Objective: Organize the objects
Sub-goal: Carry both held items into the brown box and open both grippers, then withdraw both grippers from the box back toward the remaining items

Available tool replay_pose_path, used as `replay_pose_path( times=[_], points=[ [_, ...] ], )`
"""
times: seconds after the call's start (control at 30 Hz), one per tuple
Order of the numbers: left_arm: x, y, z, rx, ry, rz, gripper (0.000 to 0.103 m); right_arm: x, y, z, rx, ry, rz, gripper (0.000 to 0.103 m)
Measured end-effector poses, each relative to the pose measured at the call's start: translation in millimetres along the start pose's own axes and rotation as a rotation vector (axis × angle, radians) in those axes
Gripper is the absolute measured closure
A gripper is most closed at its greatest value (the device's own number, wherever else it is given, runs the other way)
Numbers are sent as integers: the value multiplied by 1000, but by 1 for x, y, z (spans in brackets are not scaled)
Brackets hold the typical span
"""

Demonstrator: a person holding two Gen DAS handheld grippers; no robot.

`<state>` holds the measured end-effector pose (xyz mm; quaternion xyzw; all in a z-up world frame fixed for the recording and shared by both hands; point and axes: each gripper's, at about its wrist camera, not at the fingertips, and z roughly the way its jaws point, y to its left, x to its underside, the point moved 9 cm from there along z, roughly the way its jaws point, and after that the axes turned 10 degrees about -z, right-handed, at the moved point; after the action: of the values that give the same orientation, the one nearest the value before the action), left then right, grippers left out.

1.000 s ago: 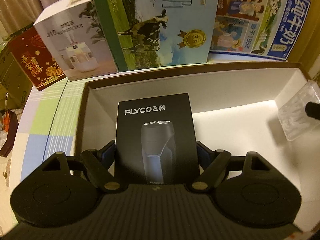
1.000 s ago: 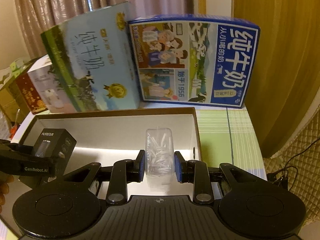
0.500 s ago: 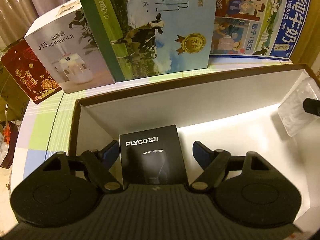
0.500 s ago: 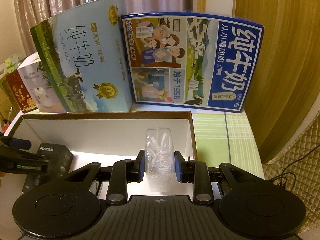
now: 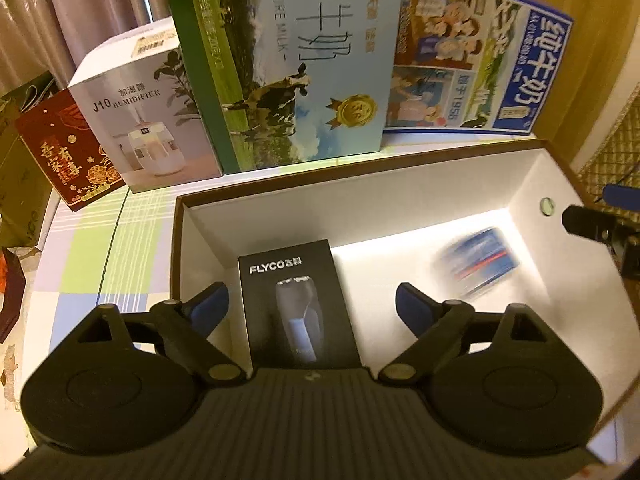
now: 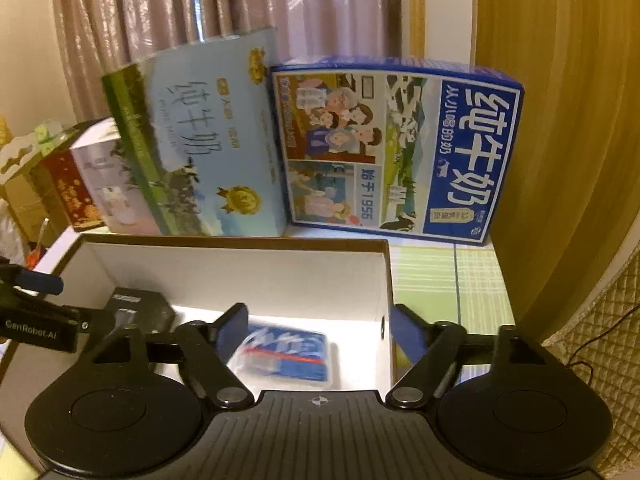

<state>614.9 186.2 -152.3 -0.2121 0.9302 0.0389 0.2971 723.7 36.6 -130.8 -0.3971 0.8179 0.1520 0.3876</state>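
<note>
A: Looking down our left gripper [image 5: 312,300], we see its fingers spread wide with nothing between the pads; the black shaver box [image 5: 298,304] lies flat just ahead at twelve o'clock, touching neither finger.

B: On our side the right gripper [image 6: 318,330] is spread wide too. The blue-labelled clear packet [image 6: 286,354] sits on the floor of the tray, between the fingers in this view but gripped by neither. It looks blurred, so we can't tell whether it has settled.

A: Both things are inside the open white tray [image 5: 400,196] then: shaver box at its nine o'clock end, packet toward three o'clock.

B: We judge the placing step is done for these two. Next we would lift both tools clear of the tray walls without nudging either item.

A: Farther off, at twelve, the green milk carton [image 5: 288,64] and blue milk carton [image 6: 396,148] stand upright behind the tray, with the humidifier box [image 5: 140,120] at ten o'clock.

B: Whether those need sorting too, we can't say.
</note>
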Motion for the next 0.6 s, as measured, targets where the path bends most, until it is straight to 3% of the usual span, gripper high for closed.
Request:
replay_pose_path(
  times=[0.17, 0.6],
  points=[
    [9, -1, -24, 19, -12, -7, 12, 7, 8, -26, -29, -6, 7, 11],
    [38, 3, -82, 43, -33, -27, 10, 17, 28, -85, -47, -24, 35, 4]
  ],
)
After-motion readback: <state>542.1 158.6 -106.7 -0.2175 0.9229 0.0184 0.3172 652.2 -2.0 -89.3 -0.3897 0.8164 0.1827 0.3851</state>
